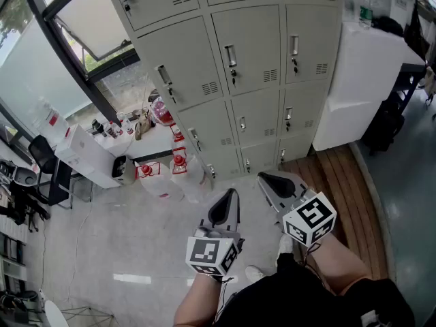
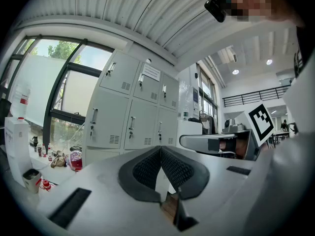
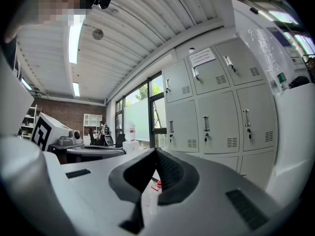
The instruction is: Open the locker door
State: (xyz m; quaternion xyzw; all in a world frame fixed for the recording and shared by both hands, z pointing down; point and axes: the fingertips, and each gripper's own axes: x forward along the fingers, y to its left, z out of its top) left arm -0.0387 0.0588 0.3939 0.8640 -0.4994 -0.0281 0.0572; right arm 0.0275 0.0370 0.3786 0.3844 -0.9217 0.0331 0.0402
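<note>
A bank of grey lockers [image 1: 246, 50] stands ahead with every door shut; each door has a metal handle [image 1: 231, 56] and a key below it. My left gripper [image 1: 230, 195] and right gripper [image 1: 264, 178] hang side by side low in the head view, well short of the lockers and touching nothing. Both are shut with nothing between the pads. In the left gripper view the left gripper [image 2: 160, 149] points at the lockers [image 2: 130, 124], with the right gripper [image 2: 211, 142] beside it. In the right gripper view the right gripper [image 3: 156, 152] aims towards the lockers [image 3: 216, 124].
Plastic bottles with red caps [image 1: 178, 170] and a white box [image 1: 85, 157] sit on the floor left of the lockers, under a window. A white cabinet [image 1: 368, 73] stands at the lockers' right. A wooden platform [image 1: 340, 179] lies at their foot. A black chair [image 1: 42, 157] is far left.
</note>
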